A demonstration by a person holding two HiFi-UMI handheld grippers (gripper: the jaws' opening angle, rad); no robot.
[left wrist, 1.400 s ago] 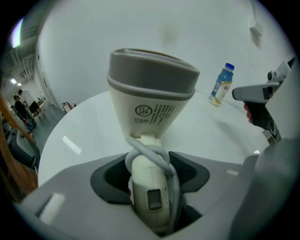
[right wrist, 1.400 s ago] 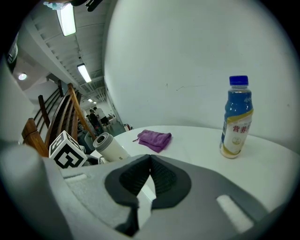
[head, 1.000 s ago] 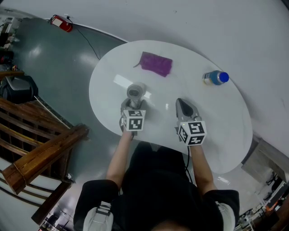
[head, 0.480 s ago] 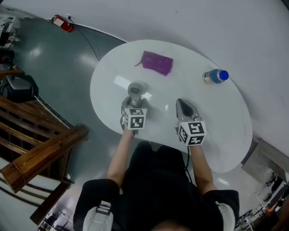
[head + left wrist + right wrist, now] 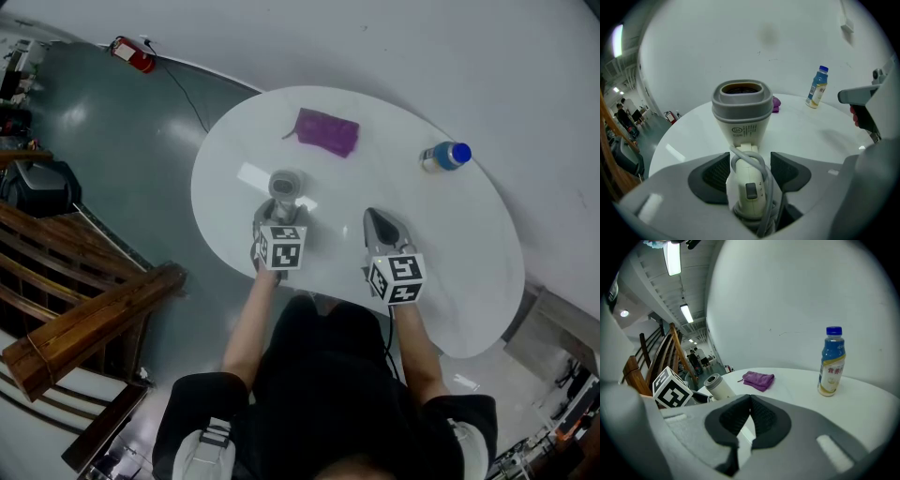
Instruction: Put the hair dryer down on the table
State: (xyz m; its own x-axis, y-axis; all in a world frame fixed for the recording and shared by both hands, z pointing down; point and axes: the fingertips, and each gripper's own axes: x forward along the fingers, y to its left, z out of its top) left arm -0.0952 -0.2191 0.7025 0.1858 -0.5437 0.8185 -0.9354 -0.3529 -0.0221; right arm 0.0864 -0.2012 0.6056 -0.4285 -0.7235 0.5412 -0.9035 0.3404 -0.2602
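The white hair dryer (image 5: 284, 186) with a grey nozzle rests on the white round table (image 5: 450, 244), nozzle pointing away from me. Its handle and wound cord (image 5: 749, 187) lie between the jaws of my left gripper (image 5: 281, 217). Those jaws are opening, and the pads stand just beside the handle with a thin gap on each side. My right gripper (image 5: 380, 220) hovers over the table to the right, shut with nothing in it. The right gripper view shows the dryer (image 5: 717, 386) at its left.
A purple cloth (image 5: 326, 131) lies at the table's far side. A blue-capped bottle (image 5: 447, 157) stands at the far right. A wooden railing (image 5: 84, 319) and a red fire extinguisher (image 5: 131, 53) are off the table to the left.
The hair dryer and my left gripper have shifted very slightly. The right gripper has stayed where it was.
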